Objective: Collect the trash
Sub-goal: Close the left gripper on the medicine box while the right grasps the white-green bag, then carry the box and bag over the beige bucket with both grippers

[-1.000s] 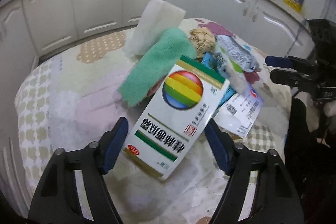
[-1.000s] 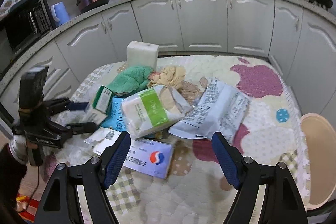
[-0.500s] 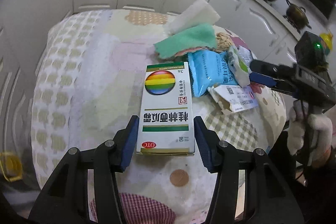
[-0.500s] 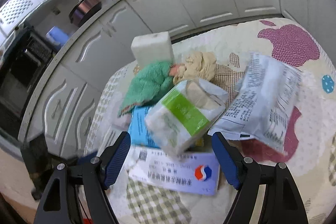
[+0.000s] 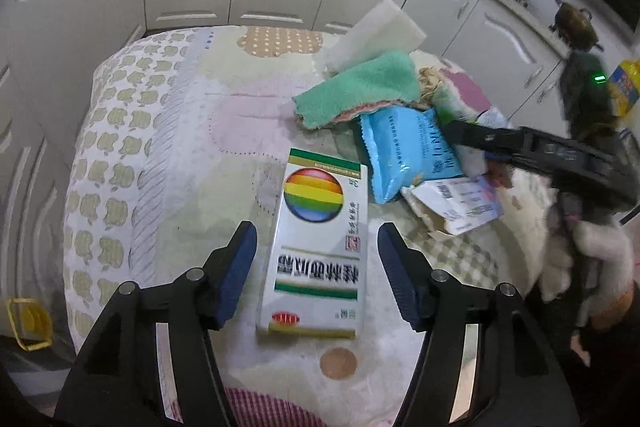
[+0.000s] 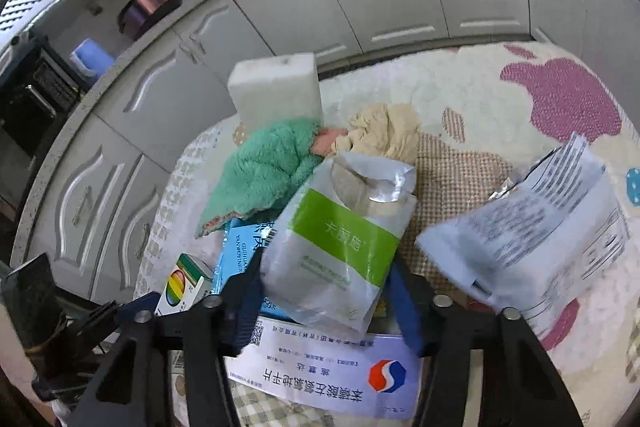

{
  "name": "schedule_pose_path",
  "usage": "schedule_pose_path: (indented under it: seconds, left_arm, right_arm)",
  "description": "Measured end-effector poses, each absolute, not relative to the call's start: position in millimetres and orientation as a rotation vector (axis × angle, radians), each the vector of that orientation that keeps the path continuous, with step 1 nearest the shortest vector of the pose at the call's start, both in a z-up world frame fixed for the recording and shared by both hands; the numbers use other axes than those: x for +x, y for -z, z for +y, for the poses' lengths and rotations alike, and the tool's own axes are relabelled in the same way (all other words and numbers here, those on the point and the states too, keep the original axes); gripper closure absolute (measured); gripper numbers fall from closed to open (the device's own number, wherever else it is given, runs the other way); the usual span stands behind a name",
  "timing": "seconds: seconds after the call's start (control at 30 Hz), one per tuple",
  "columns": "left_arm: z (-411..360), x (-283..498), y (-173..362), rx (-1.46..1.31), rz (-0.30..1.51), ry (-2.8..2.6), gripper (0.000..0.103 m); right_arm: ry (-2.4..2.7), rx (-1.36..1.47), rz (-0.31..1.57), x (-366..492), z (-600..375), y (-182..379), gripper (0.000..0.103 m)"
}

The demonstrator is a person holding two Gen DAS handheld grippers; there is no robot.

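moved since a moment ago: rainbow box (image 5: 318,251) now lying flat on the quilted cloth (image 5: 168,131), let go after being gripped; left gripper (image 5: 314,267) just opened a little, blue pads straddling the box's lower half with a visible gap on both sides, touching neither.

right gripper (image 6: 324,301) just narrowed around the bottom of the white pouch with the green band (image 6: 344,239); pads pressing both its sides, pouch standing tilted above the white and blue flat box (image 6: 320,375).

relative to the rainbow box, in the left wrist view: blue packet (image 5: 408,151) just beside its upper right corner, not clearly touching; green towel (image 5: 360,87) beyond that, with the white foam block (image 5: 376,31) behind it; torn white carton (image 5: 452,203) to the right. bare cloth to the left and beyond the box's top edge, wide and free as far as the rounded table edge. small brown dot on the cloth just below the box's bottom edge.

printed silver bag (image 6: 536,235) to the right of the pouch, apart from it, blurred. beige rag (image 6: 384,131) behind the pouch, touching the towel.
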State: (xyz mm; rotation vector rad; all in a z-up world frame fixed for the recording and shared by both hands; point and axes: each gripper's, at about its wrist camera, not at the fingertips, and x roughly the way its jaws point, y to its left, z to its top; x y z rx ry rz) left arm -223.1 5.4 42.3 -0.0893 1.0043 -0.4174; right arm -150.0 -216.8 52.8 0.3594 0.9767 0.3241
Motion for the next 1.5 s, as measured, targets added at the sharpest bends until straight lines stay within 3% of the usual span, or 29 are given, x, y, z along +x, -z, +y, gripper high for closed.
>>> schedule_pose_path:
  seconds: [0.13,0.2,0.33,0.87,1.5]
  left_arm:
    - [-8,-214,-29,-0.039,1.050,0.416,0.042]
    - [-12,-215,-26,-0.017,1.034,0.403,0.051]
    - [-9,-219,-27,-0.048,1.033,0.413,0.052]
    - [-32,-255,-83,-0.070,0.891,0.406,0.053]
    - [-157,-268,-111,-0.003,0.821,0.540,0.053]
  right_arm:
    - [-0.366,0.295,0.932,-163,-218,-65,0.060]
    - [-0.387,0.268,0.917,-172,-218,-69,0.062]
    - [-0.425,0.256,0.903,-190,-225,-72,0.062]
    - [-0.458,0.197,0.816,-241,-247,-93,0.062]
    - [-0.326,0.225,0.726,-285,-339,-113,0.062]
